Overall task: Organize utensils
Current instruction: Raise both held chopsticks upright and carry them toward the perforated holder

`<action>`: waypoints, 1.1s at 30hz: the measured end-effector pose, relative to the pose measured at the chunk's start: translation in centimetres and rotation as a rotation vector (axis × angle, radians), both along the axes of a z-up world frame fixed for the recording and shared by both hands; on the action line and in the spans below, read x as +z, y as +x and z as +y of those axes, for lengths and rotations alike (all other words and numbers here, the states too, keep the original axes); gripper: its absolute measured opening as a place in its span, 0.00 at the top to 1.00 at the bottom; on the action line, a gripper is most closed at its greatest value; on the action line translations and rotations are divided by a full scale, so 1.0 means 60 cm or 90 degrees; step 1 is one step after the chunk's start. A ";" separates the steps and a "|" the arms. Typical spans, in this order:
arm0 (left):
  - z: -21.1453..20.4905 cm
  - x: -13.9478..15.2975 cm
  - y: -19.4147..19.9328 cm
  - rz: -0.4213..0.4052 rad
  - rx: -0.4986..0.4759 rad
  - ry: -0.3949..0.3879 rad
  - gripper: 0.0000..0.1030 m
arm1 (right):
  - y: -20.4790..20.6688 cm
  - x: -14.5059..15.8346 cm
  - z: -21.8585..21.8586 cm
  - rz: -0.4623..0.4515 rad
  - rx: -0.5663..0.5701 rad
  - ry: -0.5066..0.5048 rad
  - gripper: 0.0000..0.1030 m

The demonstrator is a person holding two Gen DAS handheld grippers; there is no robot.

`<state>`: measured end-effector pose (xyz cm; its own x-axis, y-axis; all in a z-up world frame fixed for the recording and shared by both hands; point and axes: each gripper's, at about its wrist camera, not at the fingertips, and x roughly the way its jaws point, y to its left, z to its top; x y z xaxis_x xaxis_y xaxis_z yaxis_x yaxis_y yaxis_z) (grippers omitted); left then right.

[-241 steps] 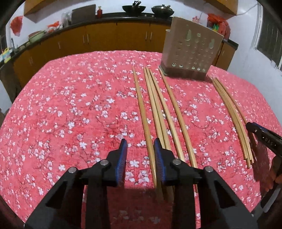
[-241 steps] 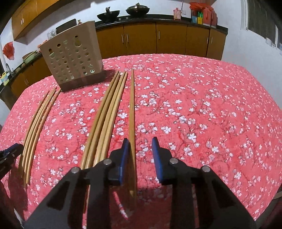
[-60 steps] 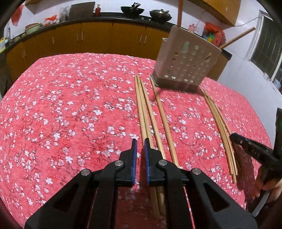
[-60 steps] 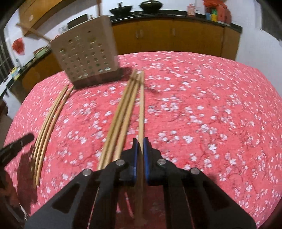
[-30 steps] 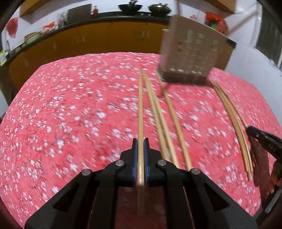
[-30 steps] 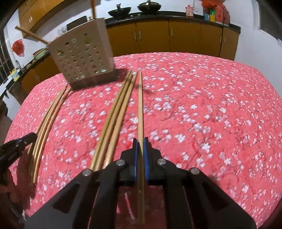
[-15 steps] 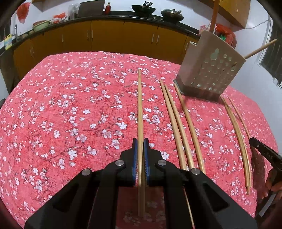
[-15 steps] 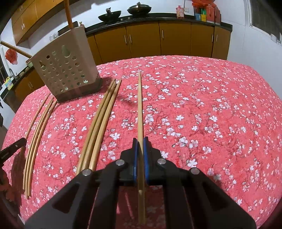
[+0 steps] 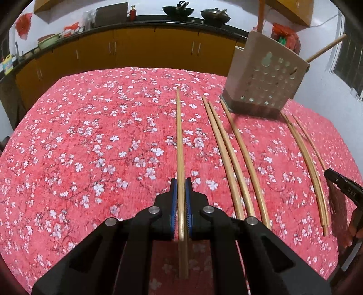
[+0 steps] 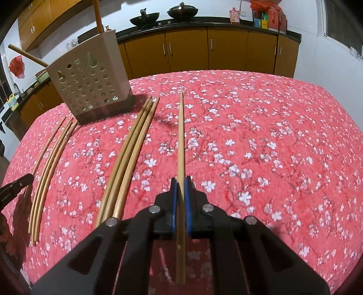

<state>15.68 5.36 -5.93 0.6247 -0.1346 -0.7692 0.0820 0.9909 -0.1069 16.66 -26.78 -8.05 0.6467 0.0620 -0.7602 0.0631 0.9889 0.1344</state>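
My left gripper [image 9: 179, 185] is shut on a long wooden chopstick [image 9: 179, 140] that points forward, above the cloth. My right gripper [image 10: 179, 183] is shut on another wooden chopstick [image 10: 180, 136], also lifted and pointing forward. A beige perforated utensil holder [image 9: 264, 86] stands at the far right of the left wrist view and at the far left of the right wrist view [image 10: 90, 84], with two chopsticks sticking out of it. Three loose chopsticks [image 9: 233, 158] lie right of my left gripper; a further bundle [image 9: 306, 163] lies near the table's right edge.
The table wears a red cloth with white flowers [image 9: 90, 147]. Three chopsticks [image 10: 129, 154] and a thinner bundle [image 10: 48, 163] lie left of my right gripper. Wooden cabinets [image 9: 136, 52] and a counter with woks [image 10: 163, 12] stand behind.
Both grippers, each holding a chopstick, have lifted a little higher and shifted slightly; the holder looks a little farther away. At 2 s ago the left gripper held nothing.
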 end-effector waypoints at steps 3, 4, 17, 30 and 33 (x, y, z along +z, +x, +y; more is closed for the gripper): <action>-0.002 0.001 0.000 0.000 0.002 0.004 0.92 | 0.000 0.001 0.000 0.000 0.000 0.000 0.92; -0.003 0.001 0.000 0.000 0.002 0.006 0.92 | 0.000 0.001 0.001 0.000 0.000 0.003 0.92; 0.014 0.058 0.010 -0.035 0.015 -0.014 0.93 | -0.022 0.083 -0.026 -0.089 -0.015 0.035 0.93; 0.030 0.163 -0.004 -0.150 0.027 -0.056 0.93 | -0.040 0.174 -0.032 -0.215 -0.032 0.029 0.93; 0.029 0.184 -0.007 -0.173 0.027 -0.062 0.93 | -0.039 0.185 -0.032 -0.229 -0.033 0.028 0.93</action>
